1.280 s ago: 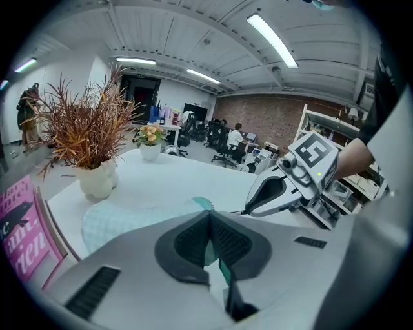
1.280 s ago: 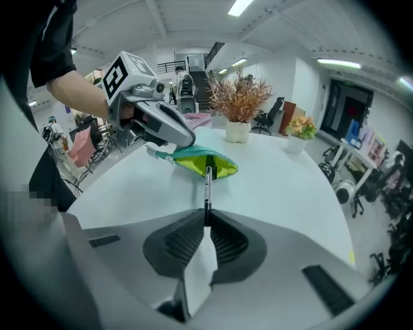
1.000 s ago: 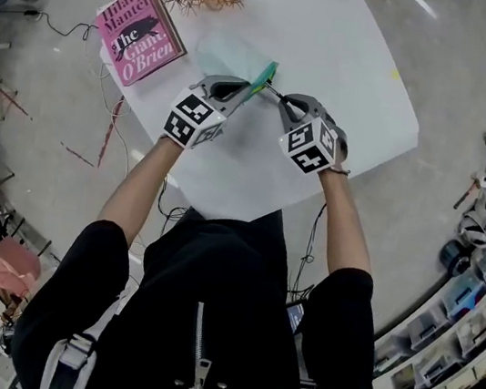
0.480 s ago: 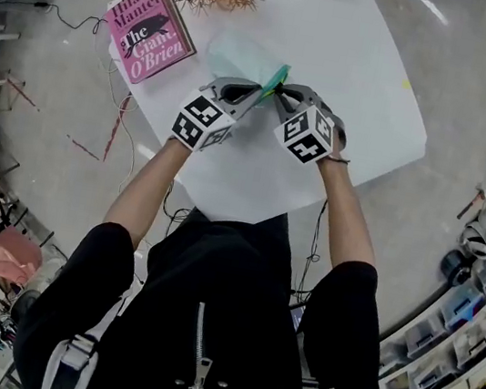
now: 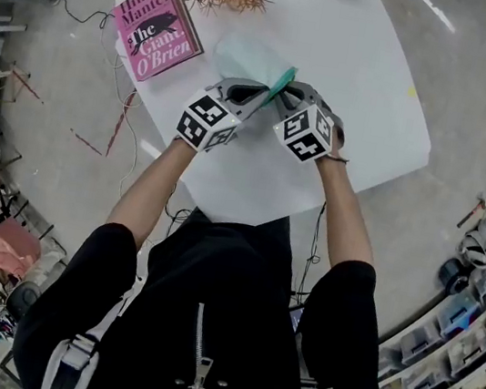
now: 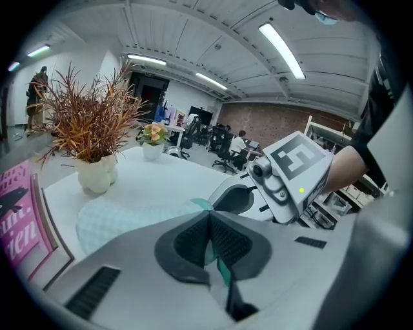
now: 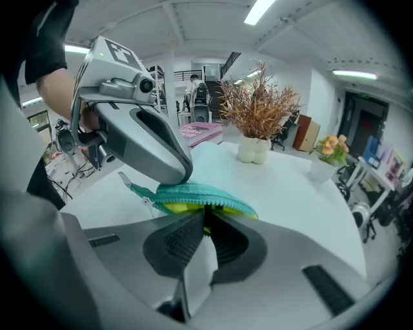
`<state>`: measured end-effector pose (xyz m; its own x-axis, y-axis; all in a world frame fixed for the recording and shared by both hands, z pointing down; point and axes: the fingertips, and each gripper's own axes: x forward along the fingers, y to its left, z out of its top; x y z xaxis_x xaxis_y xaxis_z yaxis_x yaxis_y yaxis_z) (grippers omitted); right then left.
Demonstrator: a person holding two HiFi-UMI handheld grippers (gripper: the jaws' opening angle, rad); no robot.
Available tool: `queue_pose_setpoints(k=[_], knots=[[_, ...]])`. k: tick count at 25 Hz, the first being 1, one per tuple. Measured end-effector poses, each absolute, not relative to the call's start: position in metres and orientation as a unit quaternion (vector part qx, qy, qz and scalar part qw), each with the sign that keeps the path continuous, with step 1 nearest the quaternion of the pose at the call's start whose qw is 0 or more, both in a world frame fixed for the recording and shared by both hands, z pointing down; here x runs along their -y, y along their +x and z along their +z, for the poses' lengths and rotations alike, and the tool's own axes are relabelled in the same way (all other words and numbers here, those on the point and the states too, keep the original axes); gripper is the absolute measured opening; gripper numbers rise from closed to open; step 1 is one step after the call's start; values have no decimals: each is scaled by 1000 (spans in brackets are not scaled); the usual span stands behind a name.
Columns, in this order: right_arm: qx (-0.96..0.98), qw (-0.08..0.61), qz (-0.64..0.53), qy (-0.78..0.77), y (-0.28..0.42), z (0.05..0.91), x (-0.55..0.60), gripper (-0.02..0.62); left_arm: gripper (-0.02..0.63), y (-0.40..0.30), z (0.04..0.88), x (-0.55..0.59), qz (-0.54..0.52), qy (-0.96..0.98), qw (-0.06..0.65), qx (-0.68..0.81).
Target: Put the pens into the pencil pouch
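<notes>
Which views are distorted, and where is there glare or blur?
Head view: fisheye curves the shelves at the right edge; the white table is evenly lit. Left gripper view: dark rounded corners, a bright ceiling lamp. Right gripper view: same dark corners, the pouch sharp.

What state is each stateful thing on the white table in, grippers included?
Pale mint fabric pencil pouch: on the table, zipper edge pinched by both grippers.
Teal zipper: gaping, yellow showing inside.
Pink paperback book: closed, lying flat.
White vase of dried reddish twigs: upright.
Left gripper: shut on the pouch.
Right gripper: shut on the zipper edge.
</notes>
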<state>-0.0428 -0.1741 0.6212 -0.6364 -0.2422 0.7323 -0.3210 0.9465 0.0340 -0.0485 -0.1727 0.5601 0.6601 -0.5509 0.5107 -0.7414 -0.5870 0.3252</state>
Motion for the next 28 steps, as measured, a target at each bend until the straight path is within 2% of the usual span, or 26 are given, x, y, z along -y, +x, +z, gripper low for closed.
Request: queue_pose_setpoints(k=[6,12,28], knots=[[908,381,47,170,-43,619,177,43,21,-49,561,173,181,872,263,372],[905,378,54,187,-35,618,176,115,21,-50,567,173,190,867,264,377],[870,369,131,299,45,619,136,123,23,-48,626,161,269,838,279,385]])
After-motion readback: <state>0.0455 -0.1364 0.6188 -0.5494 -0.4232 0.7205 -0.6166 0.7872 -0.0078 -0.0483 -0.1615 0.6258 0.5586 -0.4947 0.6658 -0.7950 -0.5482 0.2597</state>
